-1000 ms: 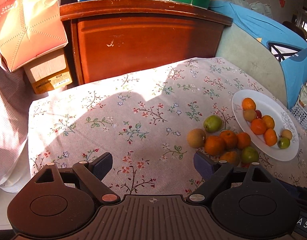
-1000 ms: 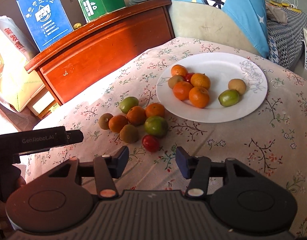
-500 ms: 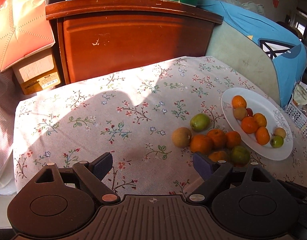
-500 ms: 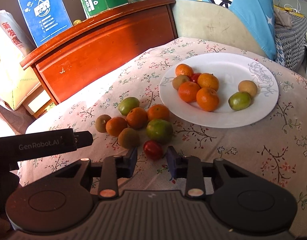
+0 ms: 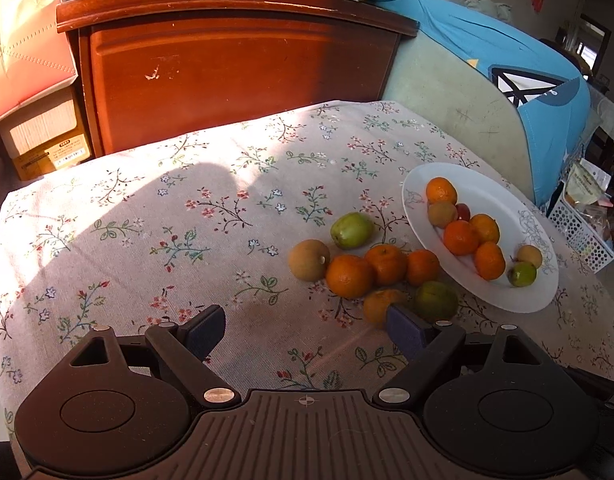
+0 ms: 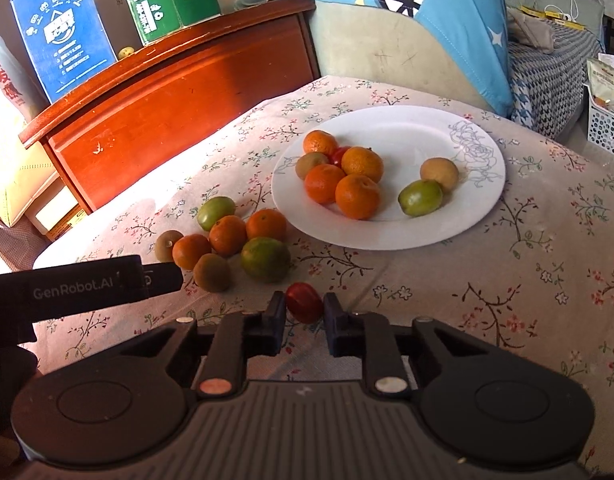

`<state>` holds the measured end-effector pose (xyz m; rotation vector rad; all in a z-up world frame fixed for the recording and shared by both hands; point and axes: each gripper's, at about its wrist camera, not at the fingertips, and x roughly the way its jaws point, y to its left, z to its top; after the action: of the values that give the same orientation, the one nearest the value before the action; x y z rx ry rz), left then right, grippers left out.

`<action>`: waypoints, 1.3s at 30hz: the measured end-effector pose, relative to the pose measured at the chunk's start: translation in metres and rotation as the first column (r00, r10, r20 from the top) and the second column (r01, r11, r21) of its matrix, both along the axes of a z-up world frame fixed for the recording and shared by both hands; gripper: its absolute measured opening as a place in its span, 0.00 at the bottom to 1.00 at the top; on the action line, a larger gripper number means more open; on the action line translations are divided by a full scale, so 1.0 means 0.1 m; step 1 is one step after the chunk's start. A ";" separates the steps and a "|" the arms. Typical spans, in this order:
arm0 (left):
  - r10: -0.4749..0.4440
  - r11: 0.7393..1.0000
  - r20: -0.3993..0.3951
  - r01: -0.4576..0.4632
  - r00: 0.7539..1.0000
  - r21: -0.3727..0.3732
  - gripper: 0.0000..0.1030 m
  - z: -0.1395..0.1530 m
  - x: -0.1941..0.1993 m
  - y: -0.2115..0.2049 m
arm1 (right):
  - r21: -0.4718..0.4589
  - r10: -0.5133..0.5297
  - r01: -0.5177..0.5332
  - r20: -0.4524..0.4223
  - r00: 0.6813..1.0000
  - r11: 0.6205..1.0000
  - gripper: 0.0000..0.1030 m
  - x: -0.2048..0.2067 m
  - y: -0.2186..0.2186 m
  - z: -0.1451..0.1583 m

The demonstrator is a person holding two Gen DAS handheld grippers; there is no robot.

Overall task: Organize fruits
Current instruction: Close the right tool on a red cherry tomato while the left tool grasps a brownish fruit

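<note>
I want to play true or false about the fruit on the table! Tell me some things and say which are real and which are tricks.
1. The right gripper is shut on the small red fruit. True.
2. The white plate has no fruit on it. False: it holds several oranges, a green fruit and some brownish ones.
3. The left gripper is open with nothing between its fingers. True.
4. All the loose fruit on the flowered tablecloth is orange. False: there are also green and brown fruits.
5. The blue carton stands on the plate. False: it stands on the wooden cabinet.
</note>
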<state>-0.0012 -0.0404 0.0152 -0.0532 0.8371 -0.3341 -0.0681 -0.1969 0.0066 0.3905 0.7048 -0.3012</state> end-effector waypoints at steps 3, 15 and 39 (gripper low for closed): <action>-0.020 1.000 -0.004 0.020 1.000 -0.003 0.85 -0.04 -0.02 -0.11 | 0.014 -0.032 0.032 -0.005 0.999 0.999 0.19 -0.08 -0.10 -0.01; -0.072 0.997 0.030 0.072 0.997 -0.011 0.45 -0.11 -0.02 -0.41 | 0.050 -0.076 0.076 -0.001 0.997 0.996 0.19 -0.19 -0.25 -0.02; -0.091 0.994 0.070 0.095 0.993 -0.054 0.24 0.07 -0.17 -0.35 | 0.060 -0.083 0.081 0.031 0.996 0.995 0.19 -0.25 -0.25 0.04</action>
<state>-0.0186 -0.0751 0.0221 -0.0556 0.7649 -0.4455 -0.0933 -0.2216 0.0102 0.4802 0.6663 -0.3518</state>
